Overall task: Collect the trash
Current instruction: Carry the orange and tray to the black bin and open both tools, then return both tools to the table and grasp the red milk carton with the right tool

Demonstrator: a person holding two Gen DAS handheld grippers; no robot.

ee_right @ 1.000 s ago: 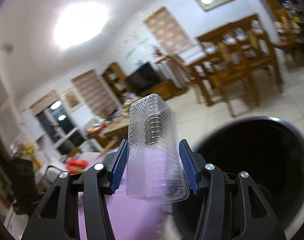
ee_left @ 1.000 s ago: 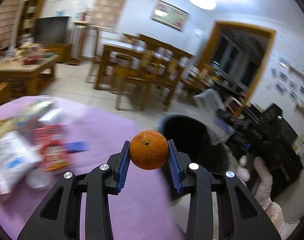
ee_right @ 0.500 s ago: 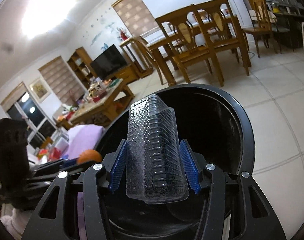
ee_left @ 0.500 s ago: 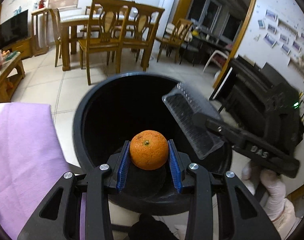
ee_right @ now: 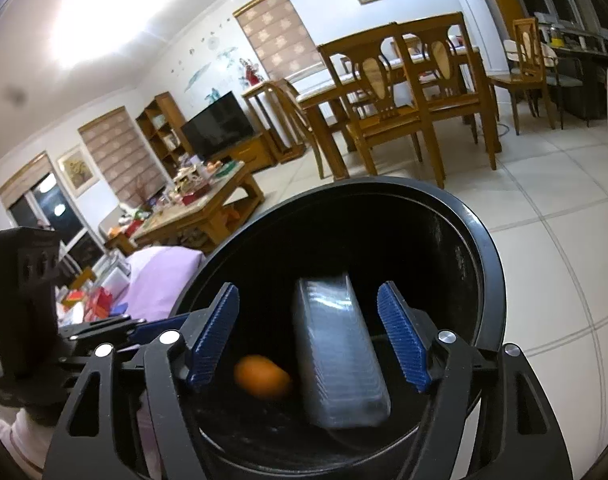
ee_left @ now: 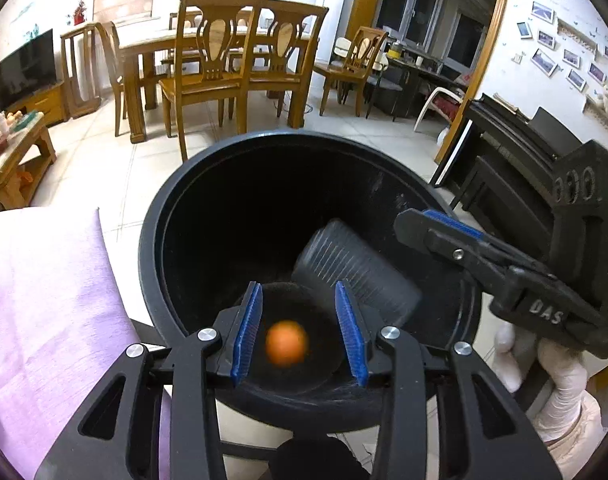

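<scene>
A black round trash bin (ee_left: 152, 240) stands on the floor beside the purple-covered table (ee_left: 44, 300). My left gripper (ee_left: 298, 336) is open above the bin's near rim. A blurred orange (ee_left: 286, 342) is falling inside the bin below it. My right gripper (ee_right: 310, 344) is open over the bin (ee_right: 488, 264). A clear ribbed plastic container (ee_right: 336, 356) drops between its fingers, apart from both pads. The orange (ee_right: 262, 376) shows to its left. The container (ee_left: 354, 272) also shows in the left wrist view, with the right gripper (ee_left: 444, 220) above it.
Wooden dining chairs (ee_left: 212, 76) and a dining table stand on the tiled floor behind the bin. A wooden coffee table (ee_right: 200, 208) with clutter is at the left. Red packets (ee_right: 100, 300) lie on the purple cloth. A dark piano (ee_left: 524, 140) is at the right.
Both grippers opened over the bin. The orange left the left gripper and the clear container left the right gripper; both are dropping into the bin.
</scene>
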